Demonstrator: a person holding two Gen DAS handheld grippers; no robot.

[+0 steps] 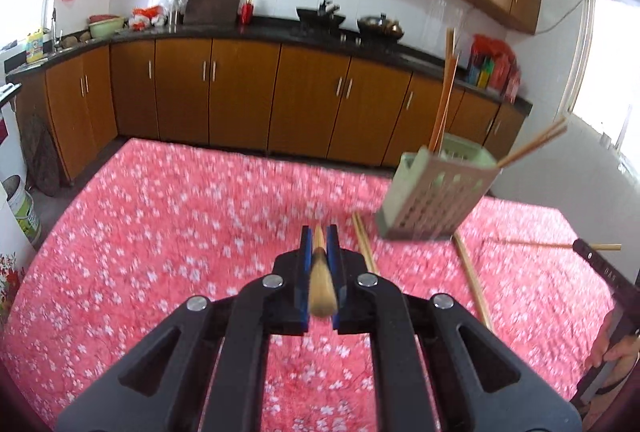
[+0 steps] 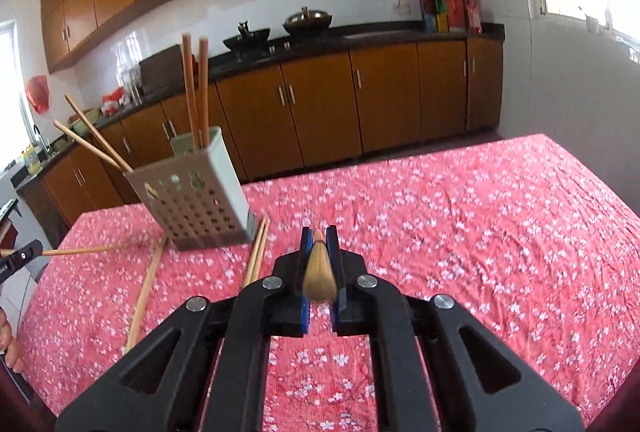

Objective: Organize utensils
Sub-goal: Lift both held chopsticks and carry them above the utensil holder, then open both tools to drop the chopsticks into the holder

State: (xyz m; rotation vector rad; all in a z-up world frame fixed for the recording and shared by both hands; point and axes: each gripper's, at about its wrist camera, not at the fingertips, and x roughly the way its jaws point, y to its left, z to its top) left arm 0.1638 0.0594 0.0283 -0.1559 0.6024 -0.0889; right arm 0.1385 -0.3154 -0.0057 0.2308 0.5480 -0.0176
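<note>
Chopsticks are the thing here, and they're split three ways: some already stand in the holder, some lie loose on the tabletop, and one is pinched in each tool. The left tool (image 1: 319, 238) has its blue pads closed on a chopstick (image 1: 321, 278) that runs lengthwise between the fingers, butt end toward the camera. The right tool (image 2: 319, 238) is clamped the same way on another chopstick (image 2: 319, 274). Held along the fingers like that, I'd guess each stick can be aimed tip-first into the holder's open top.

The perforated holder (image 1: 434, 198) sits on the far part of the tabletop, between the two tools. It looks tilted in both views, though the lens may be doing that. An upright pair (image 2: 196, 88) stands in its back section and a leaning pair (image 2: 92, 134) splays out of the front one.

Just near of the holder's base lie a loose pair (image 2: 256, 250) and a single stick (image 2: 148, 282), with another stick (image 1: 532, 244) off to the side. Those remain to be gathered.

The red flowered cloth (image 2: 460, 232) covers the tabletop, and kitchen cabinets (image 1: 240, 88) run along the far wall
</note>
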